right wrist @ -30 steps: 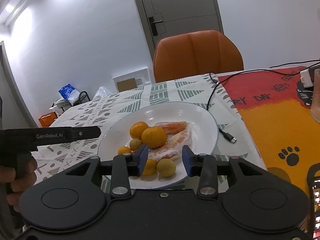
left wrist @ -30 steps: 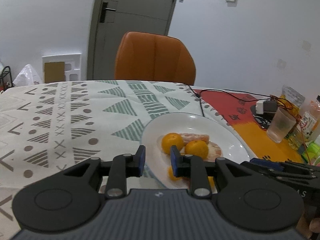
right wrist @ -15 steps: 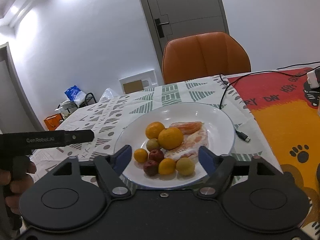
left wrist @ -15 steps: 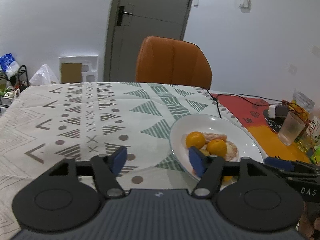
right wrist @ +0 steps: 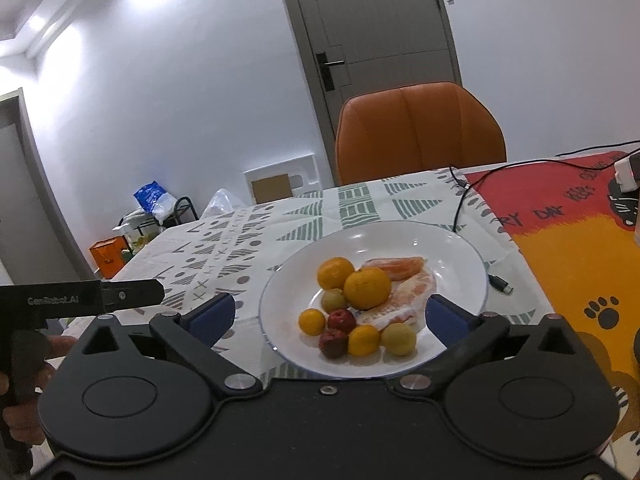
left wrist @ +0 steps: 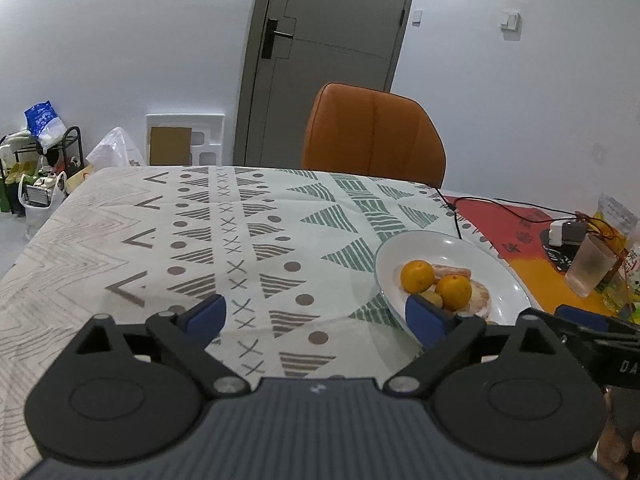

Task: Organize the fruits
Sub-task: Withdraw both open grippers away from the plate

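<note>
Fruits heaped on a white plate [right wrist: 460, 248] near the right side of a table, on a tablecloth [left wrist: 180, 240] patterned with grey and green triangles, dots and crosses. Largest to smallest on the plate: peeled pinkish citrus segments [right wrist: 404, 284], two big oranges [right wrist: 367, 288] touching each other, a pale yellow-green fruit [right wrist: 398, 338] at the front, small orange ones, and two dark red fruits [right wrist: 333, 343] in the middle of the front row. Just changed: both tools now spread wide with nothing between the pads, after being nearly pressed together a second ago. Right gripper [right wrist: 328, 314] spread across the front of the plate, framing the whole heap without touching any fruit. Left gripper [left wrist: 316, 314] likewise spread, now aimed mostly at bare cloth, with the plate at its right pad instead of straight ahead as a second ago. Likely meaning: no fruit picked yet, sorting barely begun, jaws readied for a first grab. Writing: "GenRobot.AI" in grey on the black body of the left tool, seen from the right wrist; letters "DA" on the right tool, rest cut off; black lettering on a red and orange mat [right wrist: 568, 232], only partly readable, something like "DAY", beside black paw prints [right wrist: 602, 312].
</note>
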Tool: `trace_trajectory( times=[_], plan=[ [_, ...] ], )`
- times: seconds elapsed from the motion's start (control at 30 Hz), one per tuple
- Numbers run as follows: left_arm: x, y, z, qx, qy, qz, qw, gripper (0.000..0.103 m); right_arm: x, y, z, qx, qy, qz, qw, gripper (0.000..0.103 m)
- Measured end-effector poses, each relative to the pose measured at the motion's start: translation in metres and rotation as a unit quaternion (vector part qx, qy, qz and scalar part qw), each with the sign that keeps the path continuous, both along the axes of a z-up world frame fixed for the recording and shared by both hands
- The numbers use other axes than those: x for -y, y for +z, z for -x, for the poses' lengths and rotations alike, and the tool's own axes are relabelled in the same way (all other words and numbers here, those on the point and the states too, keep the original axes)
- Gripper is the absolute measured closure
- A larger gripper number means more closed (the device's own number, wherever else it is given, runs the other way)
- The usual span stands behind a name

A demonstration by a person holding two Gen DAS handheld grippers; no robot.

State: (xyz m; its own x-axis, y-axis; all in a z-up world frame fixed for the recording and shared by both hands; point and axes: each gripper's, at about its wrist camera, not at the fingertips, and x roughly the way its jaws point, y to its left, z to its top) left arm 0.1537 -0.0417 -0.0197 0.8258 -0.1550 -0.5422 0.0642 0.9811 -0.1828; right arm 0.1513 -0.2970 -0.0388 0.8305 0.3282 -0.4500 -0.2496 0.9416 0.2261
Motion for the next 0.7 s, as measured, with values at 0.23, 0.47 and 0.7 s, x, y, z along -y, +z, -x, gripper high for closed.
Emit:
trace_trajectory(
  times=[0.23,0.47,0.7],
  plan=[
    [-0.011,0.005,0.022,0.010,0.017,0.005,0.9998,0.007,-0.013,0.003,0.014,0.009,0.017,0.007,1.000,0.000],
    [-0.022,0.011,0.043,0.021,0.031,0.005,0.9993,0.007,-0.022,0.008,0.029,0.021,0.022,0.010,0.999,0.000],
    [-0.031,0.016,0.063,0.035,0.040,0.001,0.9986,0.007,-0.031,0.014,0.043,0.035,0.035,0.014,0.999,0.000]
  ],
)
